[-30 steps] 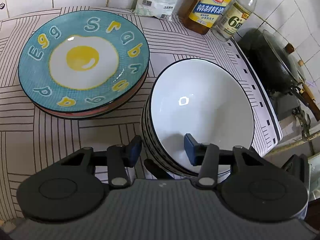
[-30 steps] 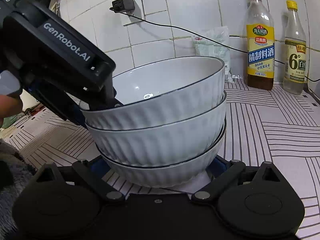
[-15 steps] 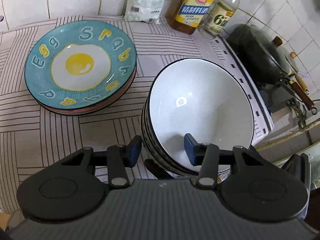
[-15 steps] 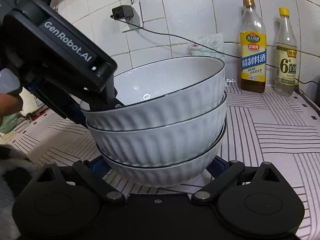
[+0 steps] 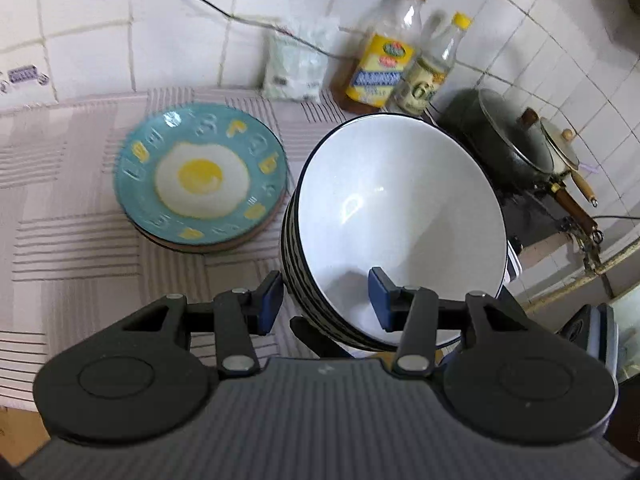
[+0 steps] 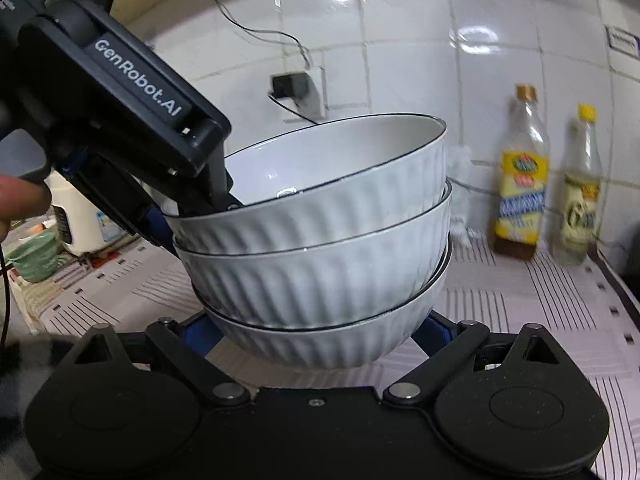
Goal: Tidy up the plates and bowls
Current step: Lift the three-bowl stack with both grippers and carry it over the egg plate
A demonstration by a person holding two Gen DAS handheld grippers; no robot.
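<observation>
The bowl stack [image 6: 316,240] now hangs higher above the striped counter [image 6: 540,320], right gripper [image 6: 316,332] clamped on its base, left gripper [image 5: 326,300] pinching the rims (left view alone shows the egg plates [image 5: 200,176], far left).

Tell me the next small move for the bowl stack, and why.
Probably carry the bowl stack level, both tools together, then lower it onto bare counter near the egg plates. The left tool pinches the rims and the right tool cradles the bottom bowl, so uneven motion could tip it.
</observation>
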